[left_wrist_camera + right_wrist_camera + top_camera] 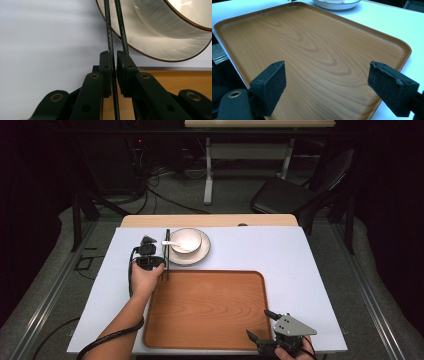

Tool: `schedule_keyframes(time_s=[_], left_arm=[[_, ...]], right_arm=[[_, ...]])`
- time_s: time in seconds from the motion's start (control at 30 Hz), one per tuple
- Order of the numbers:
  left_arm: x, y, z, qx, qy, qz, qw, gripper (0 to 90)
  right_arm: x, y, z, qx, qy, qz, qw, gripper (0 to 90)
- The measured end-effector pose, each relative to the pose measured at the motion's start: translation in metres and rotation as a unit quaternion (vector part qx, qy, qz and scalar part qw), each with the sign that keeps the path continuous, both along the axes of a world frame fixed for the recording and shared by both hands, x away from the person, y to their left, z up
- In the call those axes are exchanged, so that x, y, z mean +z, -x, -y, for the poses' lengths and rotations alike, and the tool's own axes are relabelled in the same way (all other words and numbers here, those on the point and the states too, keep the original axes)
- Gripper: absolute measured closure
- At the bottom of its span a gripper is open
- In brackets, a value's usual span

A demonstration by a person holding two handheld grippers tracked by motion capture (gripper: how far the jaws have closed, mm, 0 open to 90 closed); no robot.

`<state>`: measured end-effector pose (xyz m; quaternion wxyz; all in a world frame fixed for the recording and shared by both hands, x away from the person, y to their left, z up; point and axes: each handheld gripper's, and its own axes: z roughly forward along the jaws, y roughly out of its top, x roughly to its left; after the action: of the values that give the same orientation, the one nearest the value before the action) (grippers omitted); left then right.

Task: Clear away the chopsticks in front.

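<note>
The left gripper [114, 72] has its fingers [105, 72] drawn narrow on a pair of dark chopsticks [110, 42], though only 1 stick clearly runs down between the pads; the other slants past the top of the right pad, so whether both are caught I cannot tell. The sticks lie just off the tray's far left corner, their far ends reaching up beside the plate [160, 47]. In the high view the left gripper [148, 251] sits just left of the chopsticks [167, 255], the hand [145, 279] behind it. To lift well, I would judge a squarer grip across both sticks is wanted, then a straight rise so the tips clear the plate rim. The right gripper [334, 82] holds its fingers [270, 85] wide and empty above the near right part of the wooden tray [312, 50], low at the near edge in the high view [265, 337]. On the plate [197, 256] stands a white bowl [186, 240] with a white spoon [172, 243] in it. The tray [210, 310] is bare and rests on a pale sheet over the counter [280, 255]. Beyond lie grey floor, loose cables, a black chair [300, 190] and a second table's legs [247, 157], the room dark around.
</note>
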<state>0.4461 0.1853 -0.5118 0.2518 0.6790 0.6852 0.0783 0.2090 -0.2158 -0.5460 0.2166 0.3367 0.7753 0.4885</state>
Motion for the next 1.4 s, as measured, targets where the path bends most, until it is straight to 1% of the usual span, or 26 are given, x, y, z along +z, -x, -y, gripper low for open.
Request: schedule_keyframes(time_s=[0.07,0.13,0.2,0.23,0.3,0.4,0.47,0.57,0.77,0.9,0.93,0.97,1.0,1.03,1.1,1.13,1.17,1.2,1.27,1.3,1.33,1.37,1.4], left_arm=[[0.001,-0.001,0.000,0.001,0.001,-0.003,1.0000,83.5],[0.001,-0.003,0.000,0.003,0.000,-0.012,0.9999,84.3],[0.001,-0.003,-0.001,0.004,0.001,-0.015,0.9999,84.8],[0.001,-0.004,-0.001,0.004,0.000,-0.021,0.9998,85.1],[0.001,-0.005,-0.001,0.005,-0.001,-0.024,0.9997,85.6],[0.003,-0.005,-0.002,0.007,-0.003,-0.022,0.9997,85.9],[0.004,-0.005,-0.003,0.009,-0.004,-0.016,0.9998,86.1],[0.006,-0.004,-0.006,0.010,0.002,-0.012,0.9999,86.2],[0.012,0.001,-0.018,0.014,0.013,0.004,0.9998,86.3],[0.019,0.009,-0.029,0.014,0.021,0.020,0.9995,86.4],[0.019,0.009,-0.029,0.014,0.021,0.020,0.9995,86.4],[0.023,0.014,-0.035,0.015,0.026,0.028,0.9992,86.4],[0.023,0.014,-0.035,0.015,0.026,0.028,0.9992,86.4],[0.024,0.016,-0.037,0.014,0.028,0.032,0.9990,86.4],[0.029,0.023,-0.044,0.009,0.029,0.045,0.9985,86.5],[0.029,0.023,-0.044,0.009,0.029,0.045,0.9985,86.5],[0.033,0.029,-0.048,0.007,0.032,0.055,0.9979,86.5],[0.033,0.029,-0.048,0.007,0.032,0.055,0.9979,86.5],[0.037,0.035,-0.052,0.001,0.028,0.062,0.9977,86.5],[0.041,0.042,-0.055,-0.004,0.028,0.072,0.9970,86.5],[0.041,0.042,-0.055,-0.004,0.028,0.072,0.9970,86.5],[0.043,0.047,-0.057,-0.007,0.031,0.077,0.9965,86.5],[0.046,0.057,-0.061,-0.008,0.035,0.087,0.9956,86.5]], right_arm=[[0.000,0.000,0.000,0.000,0.000,0.000,1.0000,14.6],[0.000,0.000,0.000,0.000,0.000,-0.001,1.0000,14.7],[0.000,0.000,0.000,0.000,0.000,-0.001,1.0000,14.6],[0.000,0.000,0.000,0.001,0.000,-0.001,1.0000,14.6],[0.000,0.000,0.000,0.000,-0.001,-0.001,1.0000,14.6],[0.000,0.000,0.000,0.001,-0.001,-0.001,1.0000,14.6],[0.000,0.000,0.000,0.001,-0.001,-0.001,1.0000,14.7],[0.000,0.000,0.000,0.001,-0.001,-0.002,1.0000,14.6],[0.000,0.000,0.000,0.001,-0.001,-0.002,1.0000,14.6],[0.000,0.000,0.000,0.001,0.000,-0.001,1.0000,14.7],[0.000,0.000,0.000,0.000,-0.001,-0.001,1.0000,14.7],[0.000,0.000,0.000,-0.001,-0.001,-0.002,1.0000,14.6],[0.000,0.000,0.000,-0.001,-0.001,-0.002,1.0000,14.6],[0.000,0.000,0.000,0.000,-0.001,-0.003,1.0000,14.7],[0.000,0.000,-0.001,0.000,0.000,-0.003,1.0000,14.6],[0.000,0.000,-0.001,0.000,0.000,-0.003,1.0000,14.6],[0.000,0.000,-0.001,0.000,0.000,-0.003,1.0000,14.6],[0.000,0.000,-0.001,0.000,0.000,-0.003,1.0000,14.6],[-0.001,0.000,-0.001,-0.002,-0.001,-0.005,1.0000,14.7],[-0.001,0.000,-0.001,-0.002,0.000,-0.005,1.0000,14.7],[-0.001,0.000,-0.001,-0.002,0.000,-0.005,1.0000,14.7],[-0.001,0.000,-0.001,-0.002,0.000,-0.005,1.0000,14.7],[-0.001,0.000,-0.001,-0.002,-0.001,-0.005,1.0000,14.6]])
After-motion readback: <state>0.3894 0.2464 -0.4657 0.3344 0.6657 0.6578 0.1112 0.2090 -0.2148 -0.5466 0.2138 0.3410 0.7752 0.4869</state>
